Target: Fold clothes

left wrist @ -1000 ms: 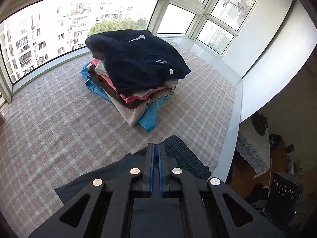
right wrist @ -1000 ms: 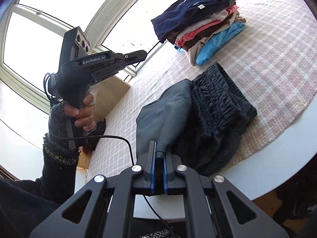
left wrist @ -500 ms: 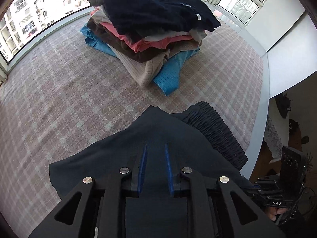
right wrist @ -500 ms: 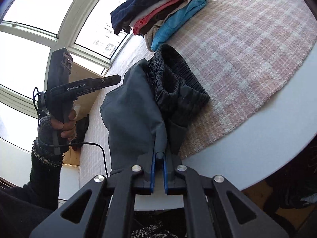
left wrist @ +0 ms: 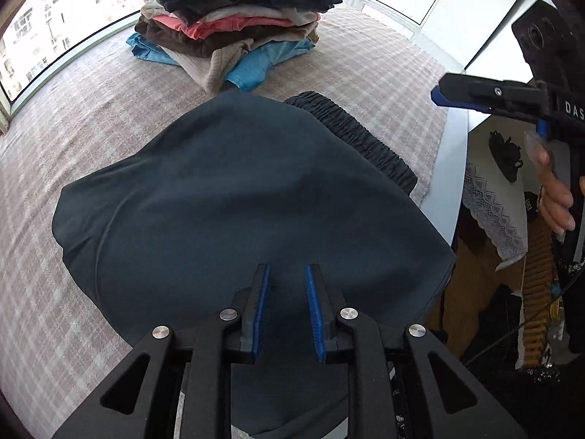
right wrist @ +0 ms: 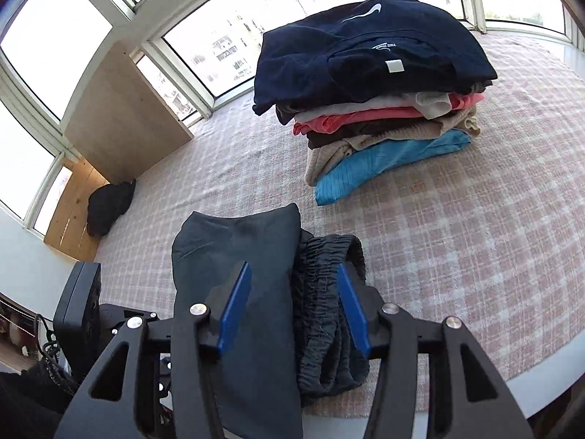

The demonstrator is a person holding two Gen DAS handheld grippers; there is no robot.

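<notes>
We see a pink plaid blanket (right wrist: 457, 226) covering the surface, white rim (left wrist: 448, 168) at 3 o'clock in the left view. In the right view: windows (right wrist: 55, 40) from 9 to 12 o'clock, a tan board (right wrist: 124, 113) leaning at 10, a dark bundle (right wrist: 108, 206) below it. A lace cloth (left wrist: 493, 212) hangs at 3 o'clock, left view.

The dark shorts (left wrist: 237, 197) (right wrist: 252, 292) and far clothes pile (left wrist: 226, 18) (right wrist: 373, 84) are seen closely from above in both wrist views.

Black angular left gripper (left wrist: 287, 274) and right gripper (right wrist: 294, 274), blue-padded jaws, silver screws, bare-skinned hand (left wrist: 555, 197).
</notes>
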